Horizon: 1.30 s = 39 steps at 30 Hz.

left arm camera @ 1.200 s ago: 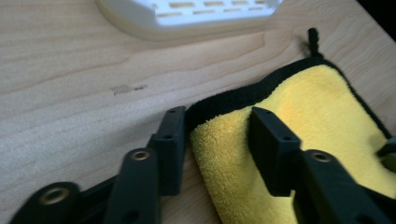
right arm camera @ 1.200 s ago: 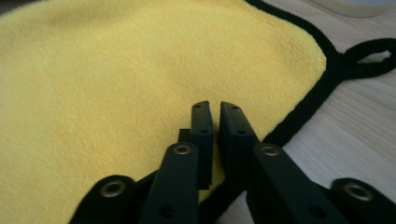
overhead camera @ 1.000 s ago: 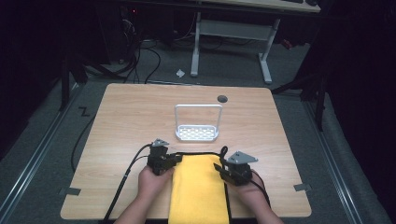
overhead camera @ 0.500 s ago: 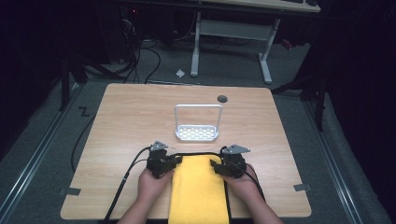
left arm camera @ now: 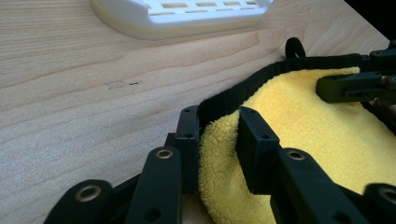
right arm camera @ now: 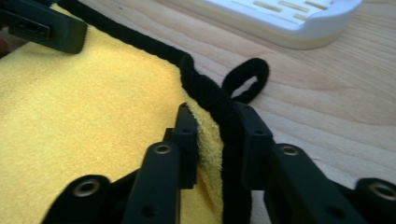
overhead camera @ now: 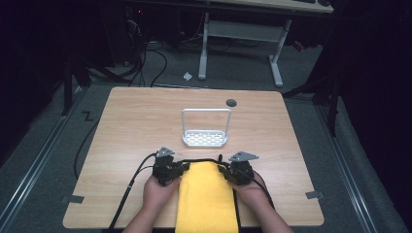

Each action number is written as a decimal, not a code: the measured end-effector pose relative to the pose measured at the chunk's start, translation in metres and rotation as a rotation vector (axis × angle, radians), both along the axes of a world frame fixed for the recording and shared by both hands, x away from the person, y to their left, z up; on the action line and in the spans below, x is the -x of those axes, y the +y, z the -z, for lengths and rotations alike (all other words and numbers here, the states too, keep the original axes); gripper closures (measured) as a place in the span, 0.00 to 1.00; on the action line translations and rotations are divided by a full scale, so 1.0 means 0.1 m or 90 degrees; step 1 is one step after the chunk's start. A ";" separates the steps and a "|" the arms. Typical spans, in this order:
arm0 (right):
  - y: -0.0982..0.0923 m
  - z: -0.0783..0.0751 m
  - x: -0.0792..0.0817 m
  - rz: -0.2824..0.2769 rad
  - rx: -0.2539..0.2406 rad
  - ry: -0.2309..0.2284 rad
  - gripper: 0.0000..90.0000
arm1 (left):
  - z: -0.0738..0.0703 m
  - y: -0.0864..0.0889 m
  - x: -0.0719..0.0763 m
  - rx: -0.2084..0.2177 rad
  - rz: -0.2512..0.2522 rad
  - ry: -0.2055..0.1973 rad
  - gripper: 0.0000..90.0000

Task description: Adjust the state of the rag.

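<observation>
Both claws, left [overhead camera: 180, 169] and right [overhead camera: 224, 171], just closed on yellow towel [overhead camera: 206, 199], pale wooden table [overhead camera: 136, 121], dark room.

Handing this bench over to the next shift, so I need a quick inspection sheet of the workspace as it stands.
Surface: wooden table, bare around the work.
Job's things: yellow towel with black trim, lying at the near edge.
Clutter: white rack mid-table; dark round spot farther back.
Grippers: left gripper clamps the towel's far left corner; right gripper, jaws just closing, clamps the right corner.
Cables: black cables trail off the near edge.
Surroundings: dark floor, another table's legs.
</observation>
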State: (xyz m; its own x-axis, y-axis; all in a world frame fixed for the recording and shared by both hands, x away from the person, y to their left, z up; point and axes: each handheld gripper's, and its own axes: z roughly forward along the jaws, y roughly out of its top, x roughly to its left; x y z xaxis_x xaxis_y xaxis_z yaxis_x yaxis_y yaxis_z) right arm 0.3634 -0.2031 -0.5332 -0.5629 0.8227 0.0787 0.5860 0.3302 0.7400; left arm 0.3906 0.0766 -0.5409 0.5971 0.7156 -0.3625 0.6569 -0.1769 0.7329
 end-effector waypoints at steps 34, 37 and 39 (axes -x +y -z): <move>-0.02 -0.50 0.14 0.014 -0.047 -0.132 0.88 | -0.61 0.05 0.08 0.049 -0.020 -0.140 0.92; -0.01 -0.60 0.11 0.014 -0.050 -0.138 0.88 | -0.70 0.06 0.07 0.056 -0.028 -0.147 0.92; 0.01 -0.67 0.10 0.014 -0.051 -0.145 0.88 | -0.77 0.07 0.06 0.056 -0.031 -0.152 0.92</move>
State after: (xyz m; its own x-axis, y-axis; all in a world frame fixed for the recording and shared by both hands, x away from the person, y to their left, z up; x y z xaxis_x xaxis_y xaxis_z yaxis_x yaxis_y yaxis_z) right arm 0.3538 -0.2022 -0.4666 -0.5557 0.8312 0.0171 0.4068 0.2539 0.8775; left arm 0.3841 0.0838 -0.4644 0.6382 0.7179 -0.2780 0.4703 -0.0777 0.8791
